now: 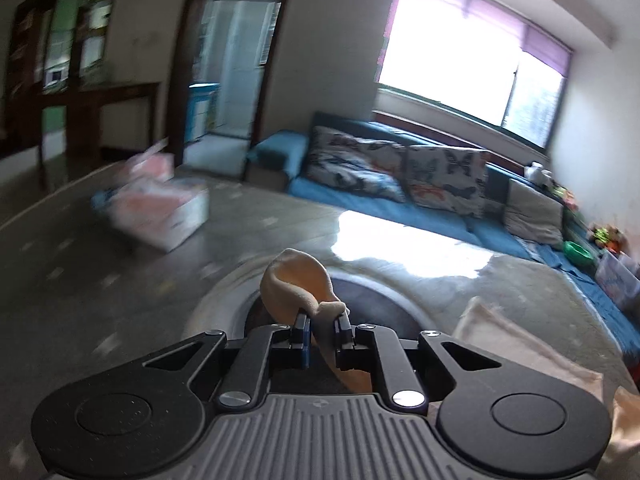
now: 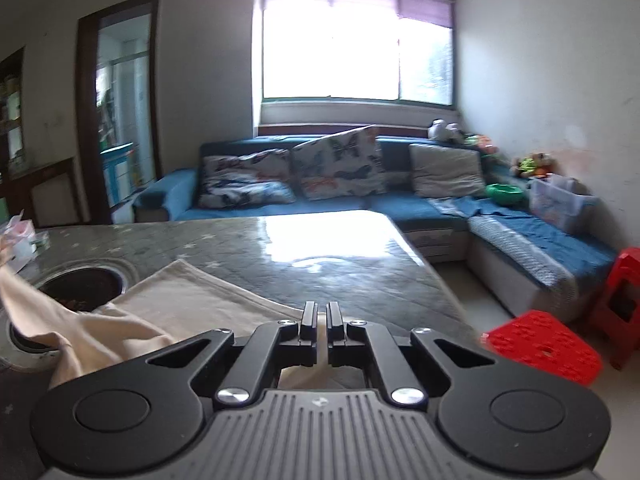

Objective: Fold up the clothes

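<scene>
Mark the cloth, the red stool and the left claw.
cloth (image 2: 192, 300): right wrist view, flat part lying on the table.
red stool (image 2: 544, 346): right wrist view, its perforated seat.
left claw (image 1: 322, 322): left wrist view, midway between fingertips, shut on cloth.

A grey, glossy bench (image 2: 360, 280) patterned with small pale stars is carrying everything here, and its far half is reflecting bright window light. A round dark recess (image 2: 82, 284) with a wide rim is sitting sunk into the bench's left part. A cream cloth (image 2: 192, 300) is lying flat on the bench just beside that recess, one portion rising off the surface toward the left. At the far left, a white and pink box (image 1: 160, 212) is resting on the bench, blurred.
</scene>
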